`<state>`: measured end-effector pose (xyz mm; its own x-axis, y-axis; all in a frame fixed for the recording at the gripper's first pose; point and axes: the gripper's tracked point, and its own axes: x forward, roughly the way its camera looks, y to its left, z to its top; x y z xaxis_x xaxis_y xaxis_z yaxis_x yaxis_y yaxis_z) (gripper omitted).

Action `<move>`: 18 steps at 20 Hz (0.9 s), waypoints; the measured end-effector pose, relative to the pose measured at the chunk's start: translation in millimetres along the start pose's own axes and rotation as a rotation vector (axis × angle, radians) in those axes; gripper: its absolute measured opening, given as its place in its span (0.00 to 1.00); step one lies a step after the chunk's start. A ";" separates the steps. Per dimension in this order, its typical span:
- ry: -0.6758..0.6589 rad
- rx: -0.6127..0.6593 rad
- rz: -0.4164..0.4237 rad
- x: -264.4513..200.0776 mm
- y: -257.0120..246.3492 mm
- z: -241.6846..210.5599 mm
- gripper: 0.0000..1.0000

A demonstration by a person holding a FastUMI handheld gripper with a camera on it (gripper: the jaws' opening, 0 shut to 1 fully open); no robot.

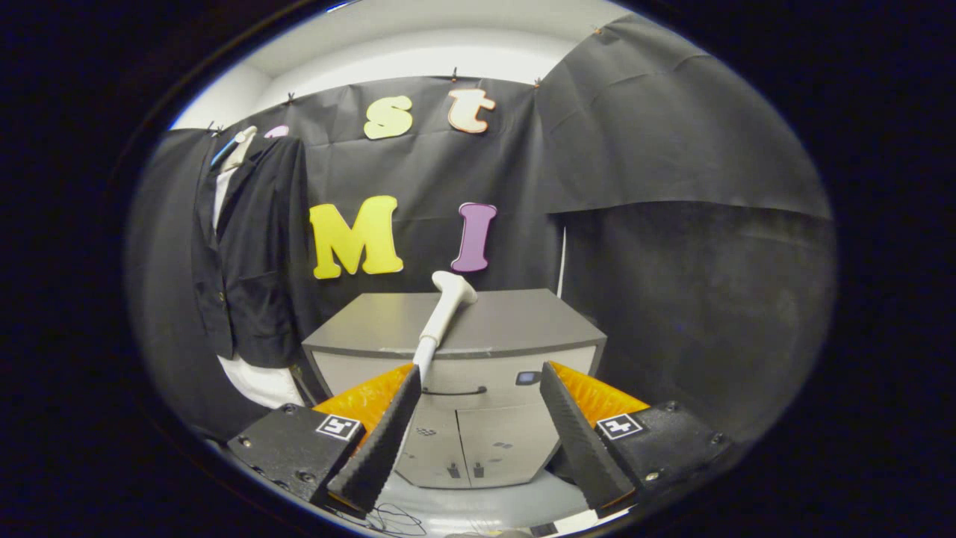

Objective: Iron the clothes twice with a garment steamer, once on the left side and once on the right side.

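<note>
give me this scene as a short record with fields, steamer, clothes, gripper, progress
steamer: white wand lying on the grey cabinet, head toward the wall, handle end over the front edge
clothes: dark jacket over a white garment, hanging beyond the fingers to the left of the cabinet
gripper: open, holding nothing; handle end just ahead of the left finger
progress: steamer not yet picked up
</note>
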<state>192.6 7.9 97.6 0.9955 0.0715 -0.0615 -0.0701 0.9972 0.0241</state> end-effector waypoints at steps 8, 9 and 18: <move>0.154 -0.020 0.140 136.7 21.7 9.5 0.99; 0.179 -0.011 0.164 151.7 27.3 7.3 0.99; 0.314 0.040 0.321 235.1 70.3 -8.3 0.86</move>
<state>421.3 95.0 76.6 0.8559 0.3860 -0.3441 -0.3639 0.9224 0.1295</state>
